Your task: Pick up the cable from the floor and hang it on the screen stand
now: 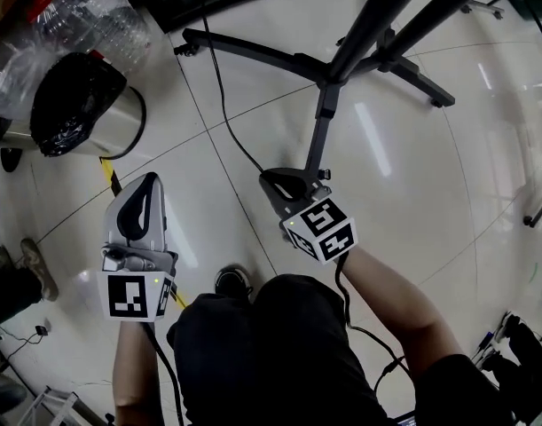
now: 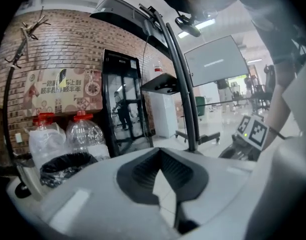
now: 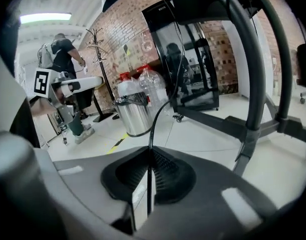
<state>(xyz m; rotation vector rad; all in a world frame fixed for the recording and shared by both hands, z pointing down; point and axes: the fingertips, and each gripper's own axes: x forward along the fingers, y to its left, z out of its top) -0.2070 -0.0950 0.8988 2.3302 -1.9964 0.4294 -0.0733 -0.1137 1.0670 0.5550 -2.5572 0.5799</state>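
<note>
A thin black cable (image 1: 224, 114) runs over the white floor tiles from the far wall down to my right gripper (image 1: 279, 183). That gripper is low over the floor, just in front of the screen stand's black base (image 1: 324, 105). In the right gripper view the cable (image 3: 155, 119) comes down between the dark pads of the right gripper (image 3: 150, 151), which is shut on it. The stand's post (image 3: 253, 119) rises close on the right. My left gripper (image 1: 145, 185) hangs to the left, shut and holding nothing; in its own view the left gripper (image 2: 160, 151) points at the stand (image 2: 185, 99).
A steel bin with a black bag (image 1: 84, 105) and clear plastic bottles (image 1: 84, 16) stand at the far left. A yellow tape strip (image 1: 109, 176) lies on the floor by the bin. Another person's shoe (image 1: 35, 269) is at the left edge. The stand's legs (image 1: 412, 74) spread right.
</note>
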